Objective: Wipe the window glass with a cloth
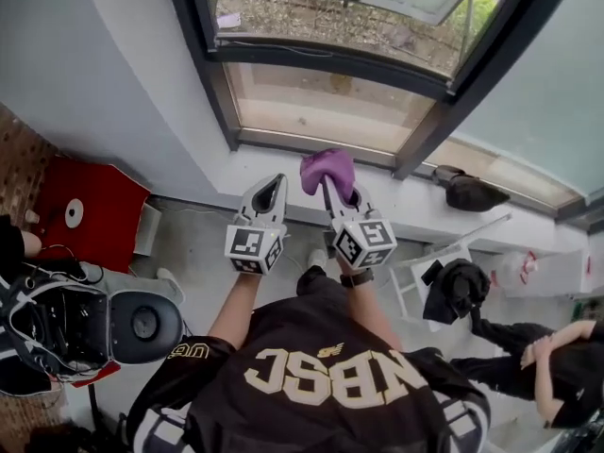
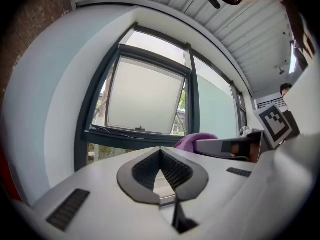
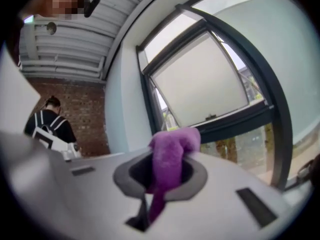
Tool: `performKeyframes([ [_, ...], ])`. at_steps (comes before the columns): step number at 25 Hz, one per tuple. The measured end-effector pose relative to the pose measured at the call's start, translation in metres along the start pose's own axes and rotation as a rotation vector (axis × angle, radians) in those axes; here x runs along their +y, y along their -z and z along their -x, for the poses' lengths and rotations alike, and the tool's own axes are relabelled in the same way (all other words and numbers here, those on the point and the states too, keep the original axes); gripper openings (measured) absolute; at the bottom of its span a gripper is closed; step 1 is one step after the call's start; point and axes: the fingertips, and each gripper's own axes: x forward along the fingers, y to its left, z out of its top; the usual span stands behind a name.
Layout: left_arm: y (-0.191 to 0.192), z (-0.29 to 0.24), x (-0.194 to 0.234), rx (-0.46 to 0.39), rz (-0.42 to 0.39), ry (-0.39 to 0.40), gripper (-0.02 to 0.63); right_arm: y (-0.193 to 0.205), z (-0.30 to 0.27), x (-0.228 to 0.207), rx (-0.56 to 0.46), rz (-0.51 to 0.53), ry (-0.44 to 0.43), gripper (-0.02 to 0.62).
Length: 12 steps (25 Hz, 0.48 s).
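Window glass (image 1: pixel 321 107) behind, bunched purple cloth (image 1: pixel 327 170) in right gripper (image 1: pixel 333 192)

A dark-framed window (image 1: pixel 330 107) sits in a pale wall (image 1: pixel 113 83) above a grey floor (image 1: pixel 193 248).

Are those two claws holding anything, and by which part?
The right gripper pinches a purple cloth by its bunched middle; the left gripper is shut, empty.

Both forearms reach forward side by side, the left gripper (image 1: pixel 269 189) with jaws together and, as it seems, empty, the right gripper (image 1: pixel 332 192) clamped on a purple cloth (image 1: pixel 327 166).
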Motion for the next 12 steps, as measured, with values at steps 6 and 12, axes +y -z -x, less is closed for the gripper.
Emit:
performKeyframes([
  [6, 0.008, -0.107, 0.002, 0.024, 0.031, -0.013, 0.018, -0.007, -0.056, -0.098, 0.046, -0.063, 0.006, 0.037],
  [12, 0.017, -0.152, 0.026, 0.061, 0.02, -0.071, 0.018, -0.001, -0.095, -0.151, 0.062, -0.12, 0.029, 0.037],
])
